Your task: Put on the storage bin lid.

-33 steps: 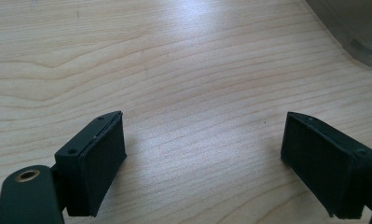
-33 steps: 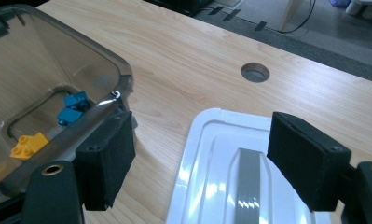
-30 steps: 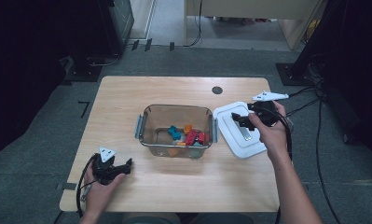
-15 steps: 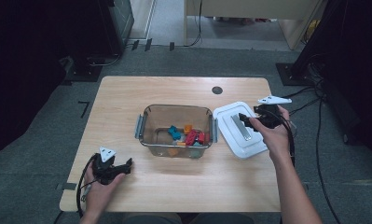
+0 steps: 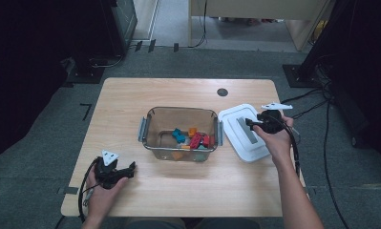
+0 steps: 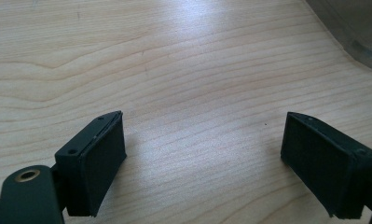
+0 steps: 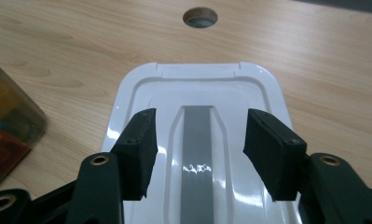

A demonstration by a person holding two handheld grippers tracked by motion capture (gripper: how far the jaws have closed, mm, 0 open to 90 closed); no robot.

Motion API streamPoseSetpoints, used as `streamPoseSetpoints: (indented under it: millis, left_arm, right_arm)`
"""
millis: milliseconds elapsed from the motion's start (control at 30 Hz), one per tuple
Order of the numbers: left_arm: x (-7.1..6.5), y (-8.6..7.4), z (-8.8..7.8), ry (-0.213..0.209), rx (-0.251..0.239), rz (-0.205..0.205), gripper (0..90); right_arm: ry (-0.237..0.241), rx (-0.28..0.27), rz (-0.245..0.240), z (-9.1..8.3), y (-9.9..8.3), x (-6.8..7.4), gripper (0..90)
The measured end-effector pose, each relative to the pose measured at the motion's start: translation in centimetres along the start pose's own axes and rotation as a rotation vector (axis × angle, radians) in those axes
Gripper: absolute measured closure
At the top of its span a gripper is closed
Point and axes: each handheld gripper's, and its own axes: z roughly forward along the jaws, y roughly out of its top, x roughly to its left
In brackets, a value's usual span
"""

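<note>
White plastic lid [image 5: 244,131] lies flat on the wooden surface [image 5: 131,105], just right of the clear bin [image 5: 180,128] of coloured blocks [image 5: 195,140], as the right gripper [image 7: 198,154] hovers low over its grey centre handle [image 7: 197,154]. Its jaws, which have just been closing, stand half apart on either side of the handle, with gaps on both sides and nothing yet pinched. A clean pick-up, by this reading, means keeping the jaws square to the handle, settling both pads beside it before clenching, and lifting level so the lid does not tip against the bin's latch. The left gripper [image 5: 112,171] rests near the front left of the surface, well apart from the bin, jaws released over bare wood. The lid's near end is cut off behind the jaws in the right gripper view, and whether the handle stands proud of the lid or is only a flush strip is hard to judge. The blocks blur through the bin wall; their count cannot be made out.
</note>
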Motion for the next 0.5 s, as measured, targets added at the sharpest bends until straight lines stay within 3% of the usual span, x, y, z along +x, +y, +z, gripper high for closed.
streamPoseSetpoints:
  millis: [167, 300, 500]
  left_arm:
    - [0.0, 0.0, 0.0, 0.0, 0.0, 0.0, 13.3]
    - [0.0, 0.0, 0.0, 0.0, 0.0, 0.0, 13.3]
    - [0.0, 0.0, 0.0, 0.0, 0.0, -0.001, 13.3]
  right_arm:
    - [0.01, 0.017, 0.001, 1.3, -0.4, -0.1, 49.5]
    - [-0.01, 0.042, -0.022, 2.4, -0.6, 0.2, 52.9]
    - [-0.03, 0.091, -0.013, 4.0, -1.3, -0.2, 57.5]
